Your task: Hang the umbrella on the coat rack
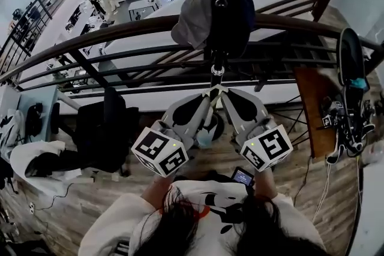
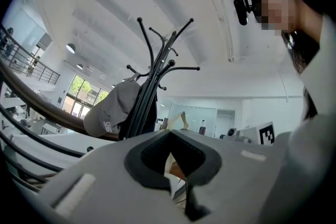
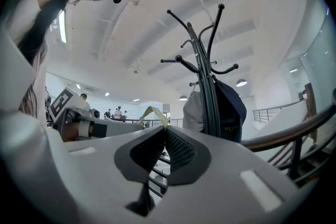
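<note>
The black coat rack stands by the railing, also visible in the left gripper view and right gripper view. My left gripper and right gripper meet tip to tip just before its pole. Both are shut on a beige strap loop that pokes up as an inverted V above the jaw tips. A pale bluish bundle, apparently the folded umbrella, hangs below between the grippers, mostly hidden. In their own views the left gripper and right gripper show closed jaws.
A grey cap and a dark navy bag hang on the rack. A curved wooden handrail with black bars runs behind it, over a drop to a lower floor. A black chair stands left; a stand with cables stands right.
</note>
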A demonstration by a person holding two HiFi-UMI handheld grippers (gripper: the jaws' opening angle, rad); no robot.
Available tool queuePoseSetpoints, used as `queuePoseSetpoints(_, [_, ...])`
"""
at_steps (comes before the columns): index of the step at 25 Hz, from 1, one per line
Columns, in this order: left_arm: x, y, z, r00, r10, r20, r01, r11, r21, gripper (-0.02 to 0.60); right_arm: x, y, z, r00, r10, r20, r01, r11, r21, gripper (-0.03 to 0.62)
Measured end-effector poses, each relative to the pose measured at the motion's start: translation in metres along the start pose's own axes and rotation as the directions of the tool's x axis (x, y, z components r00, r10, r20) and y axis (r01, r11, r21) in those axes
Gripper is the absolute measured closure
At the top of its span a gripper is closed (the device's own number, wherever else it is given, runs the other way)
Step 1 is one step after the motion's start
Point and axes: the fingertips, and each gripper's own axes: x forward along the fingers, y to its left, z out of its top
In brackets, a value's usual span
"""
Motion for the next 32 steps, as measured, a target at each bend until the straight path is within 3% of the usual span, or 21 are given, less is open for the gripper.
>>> queuePoseSetpoints(11, [0.026,-0.005,0.081,0.987,-0.011,0.163,-0.011,0.991,0.132,0.581,0.020,-0.027,0.081,0.988,0.062,0.139,-0.043,0.990,-0.136,0.566])
queuePoseSetpoints(22, [0.040,-0.021,0.141,0.968,-0.088,0.237,0.018,0.959,0.282,0.580,0.030,-0.035,0.141,0.966,0.110,0.233,-0.051,0.968,-0.246,0.566])
queuePoseSetpoints(32, [0.049,-0.020,0.181,0.953,-0.108,0.283,-0.003,0.931,0.366,0.580,0.043,-0.045,0.180,0.948,0.123,0.293,-0.045,0.965,-0.258,0.566])
